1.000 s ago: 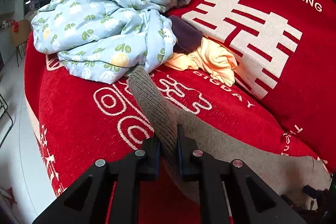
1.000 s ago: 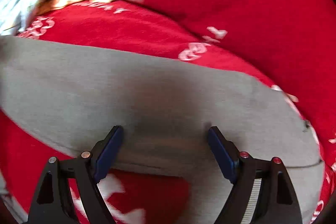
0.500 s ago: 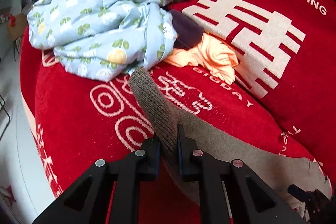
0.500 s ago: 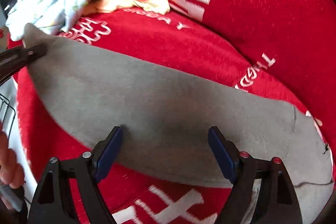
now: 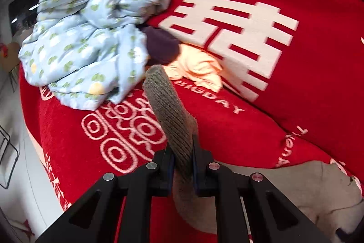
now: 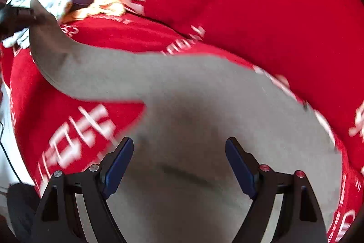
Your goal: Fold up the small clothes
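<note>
A grey knit garment [image 6: 204, 92] lies stretched across the red sofa cover [image 6: 250, 22]. My left gripper [image 5: 183, 152] is shut on its ribbed cuff end [image 5: 170, 111], which stands up above the cover. From the right wrist view, that same gripper [image 6: 34, 14] is a dark shape at the far left, lifting the grey end. My right gripper [image 6: 179, 153] is open, its blue pads [image 6: 118, 161] spread above the wide part of the grey garment, nothing pressed between them.
A crumpled light-blue quilt [image 5: 91, 38] is piled at the back left of the cover. Beside it lie a dark purple garment [image 5: 161, 47] and an orange garment [image 5: 200, 70]. The floor [image 5: 13, 152] drops away at the left.
My left gripper has lifted the grey cuff end up and toward the pile. The right gripper has pulled back along the garment, so more of its wide part shows below.
</note>
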Motion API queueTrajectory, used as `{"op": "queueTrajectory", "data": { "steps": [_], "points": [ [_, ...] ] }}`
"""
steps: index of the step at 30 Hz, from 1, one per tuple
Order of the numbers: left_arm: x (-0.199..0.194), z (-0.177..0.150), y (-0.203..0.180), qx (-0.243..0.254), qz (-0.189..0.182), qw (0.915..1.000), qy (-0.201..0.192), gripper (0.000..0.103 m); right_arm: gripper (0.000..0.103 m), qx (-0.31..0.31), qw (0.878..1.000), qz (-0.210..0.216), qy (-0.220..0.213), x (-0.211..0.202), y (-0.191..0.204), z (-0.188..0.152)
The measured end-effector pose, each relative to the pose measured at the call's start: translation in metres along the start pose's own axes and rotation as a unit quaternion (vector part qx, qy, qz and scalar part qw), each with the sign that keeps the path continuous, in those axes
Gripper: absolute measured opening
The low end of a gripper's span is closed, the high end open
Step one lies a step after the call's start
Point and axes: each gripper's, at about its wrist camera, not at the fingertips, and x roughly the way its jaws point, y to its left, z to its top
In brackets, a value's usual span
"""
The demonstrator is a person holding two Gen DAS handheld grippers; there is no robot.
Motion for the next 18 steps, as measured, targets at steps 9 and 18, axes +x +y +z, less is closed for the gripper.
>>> {"op": "queueTrajectory", "data": {
  "steps": [9,18],
  "points": [
    [-0.034,-0.013,-0.091,0.085,-0.009,0.9963,0.003,0.014,0.086,0.03,0.999,-0.023,-0.017,-0.016,-0.039,-0.04],
    [-0.054,-0.037,-0.173,0.139,-0.024,0.9899,0.01,0.014,0.086,0.081,0.996,-0.019,-0.018,-0.03,-0.093,-0.087]
  ]
}}
